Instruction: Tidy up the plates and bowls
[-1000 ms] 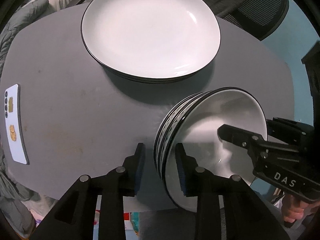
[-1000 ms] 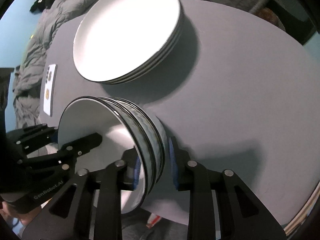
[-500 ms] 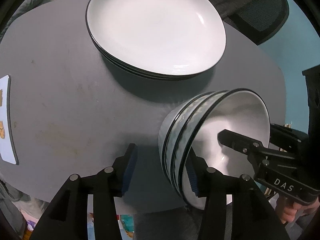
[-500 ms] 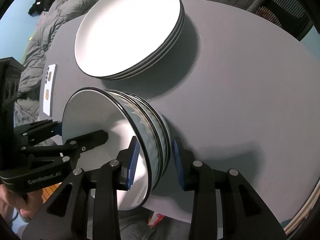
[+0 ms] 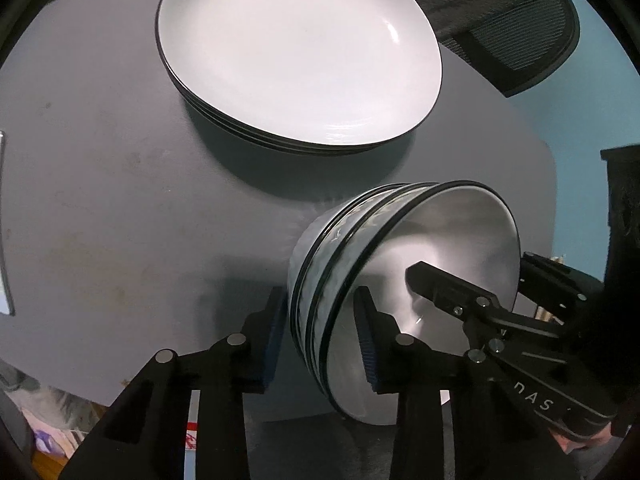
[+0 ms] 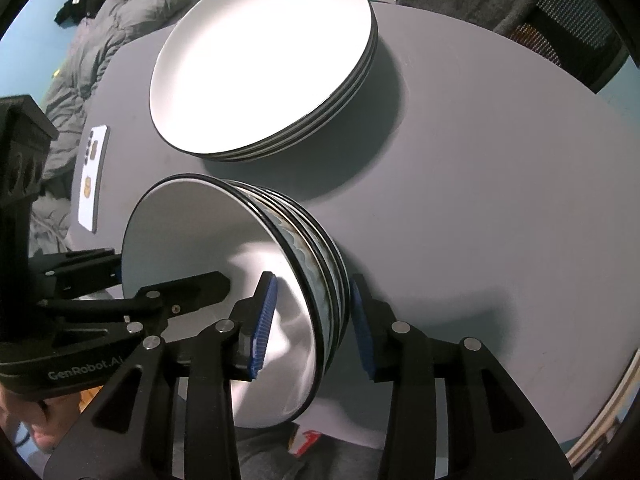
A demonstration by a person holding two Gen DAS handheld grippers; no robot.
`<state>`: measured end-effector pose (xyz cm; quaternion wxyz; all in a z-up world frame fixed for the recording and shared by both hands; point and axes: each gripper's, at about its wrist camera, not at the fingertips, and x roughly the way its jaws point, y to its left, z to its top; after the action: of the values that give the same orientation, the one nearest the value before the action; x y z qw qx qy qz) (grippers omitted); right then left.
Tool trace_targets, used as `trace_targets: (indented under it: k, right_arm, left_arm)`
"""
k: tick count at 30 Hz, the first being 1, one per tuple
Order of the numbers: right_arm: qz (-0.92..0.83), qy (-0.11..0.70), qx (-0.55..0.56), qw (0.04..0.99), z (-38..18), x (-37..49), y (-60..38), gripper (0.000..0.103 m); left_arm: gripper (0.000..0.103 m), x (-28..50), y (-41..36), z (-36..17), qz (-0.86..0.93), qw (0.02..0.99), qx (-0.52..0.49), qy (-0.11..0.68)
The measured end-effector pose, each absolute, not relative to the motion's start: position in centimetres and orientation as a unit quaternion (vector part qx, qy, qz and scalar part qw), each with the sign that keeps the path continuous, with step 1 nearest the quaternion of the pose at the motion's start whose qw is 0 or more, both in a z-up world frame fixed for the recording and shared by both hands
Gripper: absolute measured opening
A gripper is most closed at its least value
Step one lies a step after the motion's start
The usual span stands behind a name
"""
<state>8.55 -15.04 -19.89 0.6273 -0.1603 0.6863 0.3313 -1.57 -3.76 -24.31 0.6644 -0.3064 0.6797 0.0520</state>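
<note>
A nested stack of white bowls (image 5: 440,240) (image 6: 192,248) with dark rims and blue-patterned sides sits near the front edge of the grey table (image 5: 120,200). My left gripper (image 5: 320,332) straddles one side of the stack's rim. Its jaws are closing, with one pad on the outer wall and the other inside the top bowl. My right gripper (image 6: 310,320) straddles the opposite side, jaws opening. Its outer pad is beside the outer bowl, and its inner pad (image 6: 262,320) stands a little off the wall. A stack of white plates (image 5: 300,52) (image 6: 260,52) lies further back.
A white phone (image 6: 92,176) lies face down near the table's left edge. A padded grey jacket (image 6: 100,20) lies beyond it, and a dark mesh chair (image 5: 520,40) stands behind the table. The table's front edge runs just under both grippers.
The left jaws spread wide, then closed in on the bowl stack's rim. The right jaws widened a little, and the inner pad came off the wall. The left view turned slightly.
</note>
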Motion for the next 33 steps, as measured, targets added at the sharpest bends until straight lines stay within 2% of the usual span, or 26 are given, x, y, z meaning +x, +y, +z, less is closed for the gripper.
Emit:
trace_targets:
  k: [4, 10, 33]
  right_arm:
    - [0.328, 0.687, -0.164, 0.628, -19.8, 8.6, -15.0, 0.032]
    - [0.321, 0.696, -0.149, 0.624, -19.7, 9.1, -15.7, 0.017]
    - [0.327, 0.706, -0.157, 0.608, -20.3, 9.0, -15.5, 0.019]
  left_arm:
    - [0.021, -1.6, -4.4, -23.7, 0.065, 0.673, -0.272, 0.685]
    - [0.019, -2.0, -4.2, -23.2, 0.064, 0.678, -0.260, 0.685]
    - [0.018, -2.0, -4.3, -23.1, 0.069, 0.679, -0.256, 0.685]
